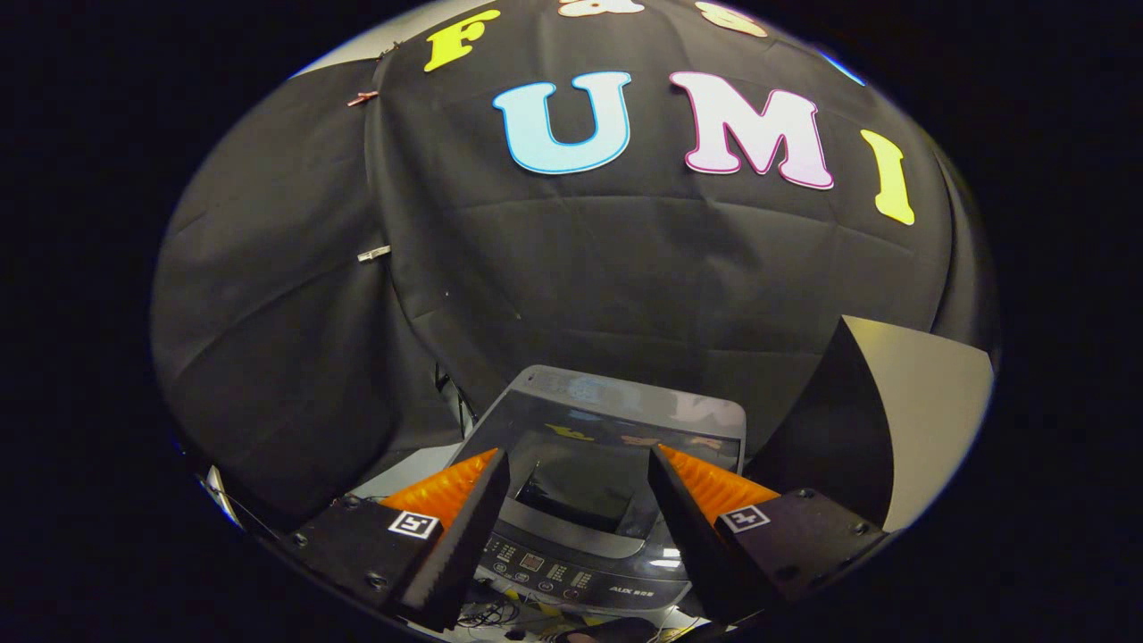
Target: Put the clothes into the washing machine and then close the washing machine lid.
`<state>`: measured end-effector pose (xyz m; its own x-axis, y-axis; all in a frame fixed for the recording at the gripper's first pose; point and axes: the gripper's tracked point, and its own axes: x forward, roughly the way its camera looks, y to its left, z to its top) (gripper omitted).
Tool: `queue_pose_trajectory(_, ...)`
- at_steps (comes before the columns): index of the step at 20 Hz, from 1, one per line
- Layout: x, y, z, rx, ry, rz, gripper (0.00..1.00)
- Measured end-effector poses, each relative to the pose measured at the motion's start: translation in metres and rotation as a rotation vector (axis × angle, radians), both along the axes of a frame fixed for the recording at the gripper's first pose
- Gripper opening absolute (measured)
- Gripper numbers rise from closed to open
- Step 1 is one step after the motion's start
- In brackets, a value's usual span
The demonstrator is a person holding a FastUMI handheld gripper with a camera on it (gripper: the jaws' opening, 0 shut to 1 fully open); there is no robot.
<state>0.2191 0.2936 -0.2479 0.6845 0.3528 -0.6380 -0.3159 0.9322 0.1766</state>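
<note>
The gripper hovers with fingers spread and empty above the washing machine, whose glossy lid appears to lie shut.

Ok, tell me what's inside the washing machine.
Cannot tell: the washing machine has its dark lid down, covering the drum. The open claw holds nothing above it.

Black cloth drapes the booth's back wall in wrinkled, overlapping sheets pinned with small clips, a pale angled panel leans in beside it, and the light is dim, leaving the folds dull.
</note>
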Motion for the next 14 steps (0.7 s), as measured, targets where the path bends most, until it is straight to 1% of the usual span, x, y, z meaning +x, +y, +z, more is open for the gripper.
queue_pose_trajectory(6,-0.028,-0.020,0.042,0.034,-0.095,-0.006,0.99)
queue_pose_trajectory(10,-0.049,-0.033,0.087,0.073,-0.206,0.008,0.99)
queue_pose_trajectory(14,-0.070,-0.060,0.126,0.074,-0.334,0.006,0.99)
